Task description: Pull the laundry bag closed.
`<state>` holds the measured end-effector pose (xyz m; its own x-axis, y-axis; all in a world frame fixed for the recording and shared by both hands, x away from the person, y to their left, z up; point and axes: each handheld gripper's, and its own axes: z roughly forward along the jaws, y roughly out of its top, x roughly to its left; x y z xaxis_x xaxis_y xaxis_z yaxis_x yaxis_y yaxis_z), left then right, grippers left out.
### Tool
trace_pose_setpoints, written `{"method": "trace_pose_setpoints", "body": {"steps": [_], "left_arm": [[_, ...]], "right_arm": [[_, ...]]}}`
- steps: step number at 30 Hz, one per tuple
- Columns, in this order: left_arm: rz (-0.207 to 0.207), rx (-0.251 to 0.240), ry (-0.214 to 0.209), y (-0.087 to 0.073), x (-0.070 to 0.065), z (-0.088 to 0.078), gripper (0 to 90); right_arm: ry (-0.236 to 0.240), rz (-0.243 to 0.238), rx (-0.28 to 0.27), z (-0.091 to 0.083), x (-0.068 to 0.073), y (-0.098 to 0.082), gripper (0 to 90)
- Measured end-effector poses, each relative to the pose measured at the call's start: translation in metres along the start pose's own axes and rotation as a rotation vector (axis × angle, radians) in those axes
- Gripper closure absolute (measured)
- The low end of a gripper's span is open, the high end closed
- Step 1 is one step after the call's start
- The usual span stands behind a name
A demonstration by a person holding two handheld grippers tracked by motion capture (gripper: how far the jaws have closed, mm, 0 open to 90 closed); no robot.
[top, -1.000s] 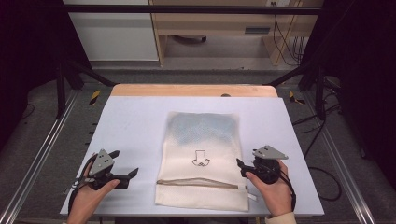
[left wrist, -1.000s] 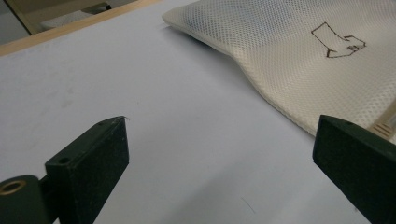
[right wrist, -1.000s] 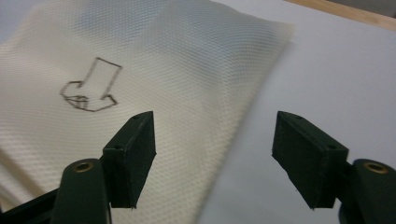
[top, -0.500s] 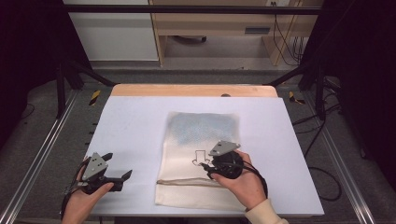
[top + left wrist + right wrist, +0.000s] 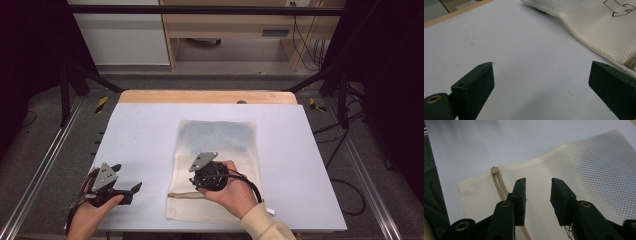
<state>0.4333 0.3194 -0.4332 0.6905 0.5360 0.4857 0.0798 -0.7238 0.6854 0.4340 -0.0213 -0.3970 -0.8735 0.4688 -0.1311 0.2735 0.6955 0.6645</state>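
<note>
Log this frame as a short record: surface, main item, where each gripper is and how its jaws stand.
surface: pale table top with a wooden strip along its far edge
main item: cream mesh bag lying flat, zipper near its near end
left gripper: held off the bag's left side over bare table, jaws wide apart, nothing between them
right gripper: over the bag near the zipper, jaws have just been closing, a narrow gap between them, no mesh pinched yet
contact: cannot tell whether the right tips touch the mesh

Black grippers, grey tri plates
Left gripper (image 5: pixel 131 190) & right gripper (image 5: pixel 196 183): black cables, brass screw eyelets; cream sleeve (image 5: pixel 265 226) on right arm.
</note>
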Motion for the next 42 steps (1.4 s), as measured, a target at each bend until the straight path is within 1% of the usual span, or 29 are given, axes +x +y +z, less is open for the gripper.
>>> {"method": "trace_pose_setpoints", "body": {"steps": [1,2,4,5,7,8,9,11,12,13,14,15,16,17,18,23,24,26,28,29,30,31,33,34,35,37,40,42], "left_arm": [[0.0,0.0,0.0,0.0,0.0,0.0,6.4],[-0.003,0.002,-0.001,-0.001,0.001,0.0,6.6],[-0.02,-0.003,-0.003,-0.002,0.001,-0.001,6.6],[-0.02,-0.003,-0.003,-0.002,0.001,-0.001,6.7],[-0.024,-0.005,-0.006,-0.002,0.001,-0.001,6.7],[-0.027,-0.006,-0.015,-0.001,0.0,-0.001,6.8],[-0.027,-0.006,-0.015,-0.001,0.0,-0.001,7.1],[-0.021,-0.006,-0.024,0.0,0.0,-0.001,7.3],[-0.014,-0.006,-0.029,0.0,0.0,-0.001,7.9],[-0.014,-0.006,-0.029,0.0,0.0,-0.001,8.5],[-0.014,-0.007,-0.032,0.0,0.0,-0.002,8.8],[-0.014,-0.007,-0.032,0.0,0.0,-0.002,8.8],[-0.013,-0.007,-0.033,0.0,0.001,-0.002,8.8],[-0.013,-0.007,-0.033,0.0,0.001,-0.002,8.8],[-0.012,-0.007,-0.035,-0.001,0.002,-0.002,8.8],[-0.024,-0.006,-0.032,-0.002,0.002,-0.002,8.8],[-0.021,-0.007,-0.032,-0.001,0.002,-0.002,8.6],[-0.018,-0.008,-0.031,-0.001,0.002,-0.002,8.4],[-0.017,-0.012,-0.026,-0.001,0.002,-0.002,7.6],[-0.018,-0.015,-0.023,-0.001,0.002,-0.002,7.6],[-0.02,-0.016,-0.019,-0.002,0.003,-0.003,7.1],[-0.02,-0.016,-0.019,-0.002,0.003,-0.003,7.1],[-0.025,-0.016,-0.016,-0.002,0.003,-0.003,7.0],[-0.026,-0.014,-0.016,-0.003,0.003,-0.003,7.0],[-0.029,-0.013,-0.017,-0.003,0.002,-0.003,7.0],[-0.026,-0.012,-0.019,-0.002,0.002,-0.002,7.0],[-0.021,-0.003,-0.041,-0.002,0.002,-0.002,7.0],[-0.022,-0.003,-0.047,-0.002,0.002,-0.002,7.2]], "right_arm": [[0.0,0.0,0.0,0.0,0.0,0.0,67.1],[0.025,-0.011,0.005,0.007,0.004,0.003,68.6],[0.045,-0.025,0.016,0.014,0.008,0.006,70.4],[0.045,-0.025,0.016,0.014,0.008,0.006,70.4],[0.068,-0.034,0.025,0.02,0.012,0.009,71.8],[0.083,-0.042,0.039,0.027,0.016,0.012,72.9],[0.083,-0.042,0.039,0.027,0.016,0.012,72.9],[0.099,-0.051,0.047,0.032,0.02,0.016,73.9],[0.119,-0.064,0.056,0.037,0.024,0.02,74.5],[0.119,-0.064,0.056,0.037,0.024,0.02,74.5],[0.132,-0.069,0.068,0.042,0.028,0.024,74.6],[0.132,-0.069,0.068,0.042,0.028,0.024,74.6],[0.147,-0.082,0.082,0.046,0.031,0.027,74.7],[0.147,-0.082,0.082,0.046,0.031,0.027,74.7],[0.156,-0.086,0.104,0.049,0.033,0.03,74.7],[0.173,-0.096,0.131,0.052,0.034,0.035,74.1],[0.179,-0.094,0.149,0.054,0.035,0.037,73.5],[0.186,-0.098,0.153,0.055,0.035,0.038,73.3],[0.192,-0.105,0.188,0.059,0.036,0.04,72.6],[0.192,-0.105,0.188,0.059,0.036,0.04,72.6],[0.198,-0.104,0.207,0.062,0.037,0.041,72.3],[0.198,-0.104,0.207,0.062,0.037,0.041,72.3],[0.206,-0.11,0.23,0.067,0.039,0.041,71.3],[0.206,-0.11,0.23,0.067,0.039,0.041,71.3],[0.213,-0.116,0.246,0.07,0.039,0.042,70.7],[0.213,-0.116,0.256,0.072,0.04,0.042,70.5],[0.219,-0.122,0.283,0.077,0.041,0.043,71.0],[0.218,-0.124,0.286,0.078,0.041,0.043,72.0]]}}
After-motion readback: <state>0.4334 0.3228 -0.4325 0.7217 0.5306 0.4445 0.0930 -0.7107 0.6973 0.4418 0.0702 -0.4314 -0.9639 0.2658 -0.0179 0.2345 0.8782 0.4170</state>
